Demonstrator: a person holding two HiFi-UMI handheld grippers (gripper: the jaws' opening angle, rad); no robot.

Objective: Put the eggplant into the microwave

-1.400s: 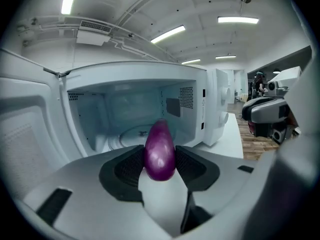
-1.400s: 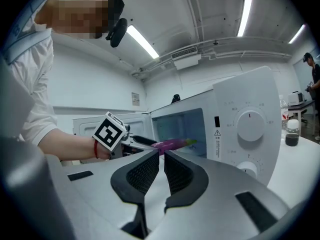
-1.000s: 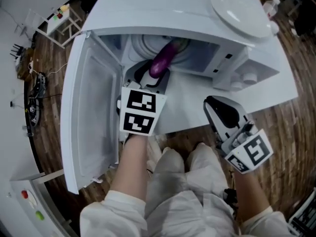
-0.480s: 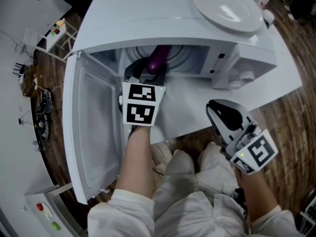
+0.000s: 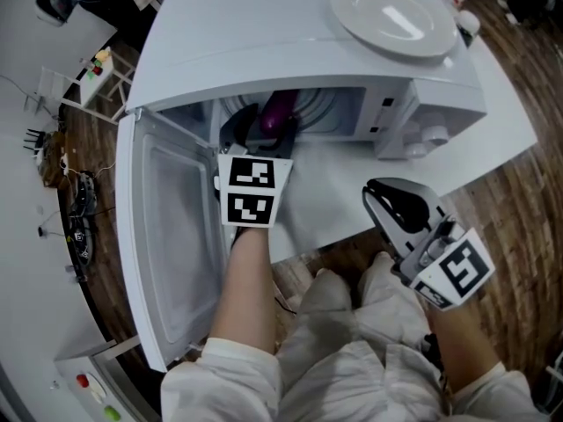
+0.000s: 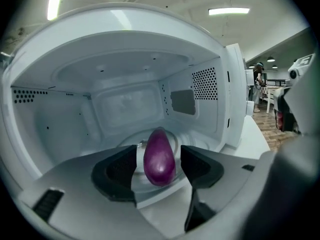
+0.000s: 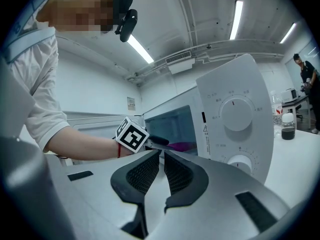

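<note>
nearest, over the lap (image 5: 352, 350) and just off the edge of the white table (image 5: 325, 202): right gripper (image 5: 380, 192), idle, jaws pinched nearly together on nothing (only a thin slit between them in the right gripper view). aimed roughly level at the microwave (image 5: 290, 42) front with its dials (image 7: 239, 115). no part in the job right now.

next out: microwave door (image 5: 167, 236) swung wide to the left, left forearm (image 5: 246, 280) reaching in beside it, left gripper (image 5: 264, 132) poked into the cavity and tipped a bit down. jaws just been opening, now apart with the eggplant (image 6: 159, 160) between them, a sliver of gap on each side, so released, not clamped. purple eggplant lying lengthwise on the glass turntable (image 6: 176, 135) inside the cavity, narrow end toward the back wall (image 6: 125, 104). looks settled on the glass, not hanging.

further back and up: white plate (image 5: 391, 18) on the microwave roof, no part of the task.

step in hand, as judged: the let-go at the end of the placing; eggplant effectively in, task near done.

needed next: draw the left gripper straight back out with jaws kept wide, no brushing the eggplant (rounded, likely to roll on the glass), clear the door frame on the way. then maybe shut the door, though not asked for by the task.
</note>
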